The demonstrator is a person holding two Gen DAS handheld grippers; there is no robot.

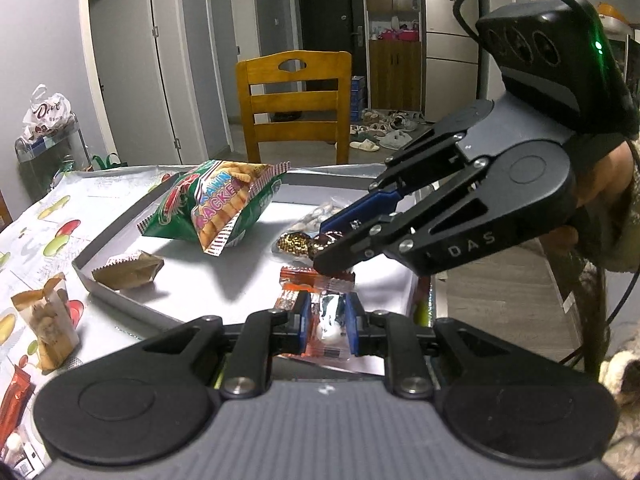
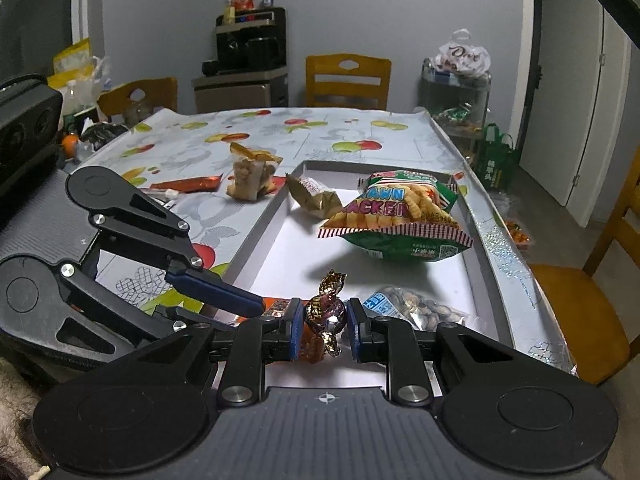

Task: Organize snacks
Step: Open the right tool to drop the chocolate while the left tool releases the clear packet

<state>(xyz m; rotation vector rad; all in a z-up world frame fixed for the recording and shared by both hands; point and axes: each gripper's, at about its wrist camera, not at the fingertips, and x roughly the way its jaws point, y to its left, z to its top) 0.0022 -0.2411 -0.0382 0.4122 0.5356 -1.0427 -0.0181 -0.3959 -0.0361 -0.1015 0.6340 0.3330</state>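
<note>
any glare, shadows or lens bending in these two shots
Left wrist view: strong fisheye bending at the edges; the prawn cracker bag throws a dark shadow on the white tray, and the clear wrapper in the left gripper shows glare. Right wrist view: similar bending; the same bag shadows the tray floor, and the right gripper holds a glinting foil candy.

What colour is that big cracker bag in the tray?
The cracker bag is green with red-and-white striped edges; the right wrist view shows it best.

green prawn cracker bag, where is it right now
The green prawn cracker bag lies in the grey tray's far half, right of the small gold foil packet, beyond the clear nut packet.
</note>
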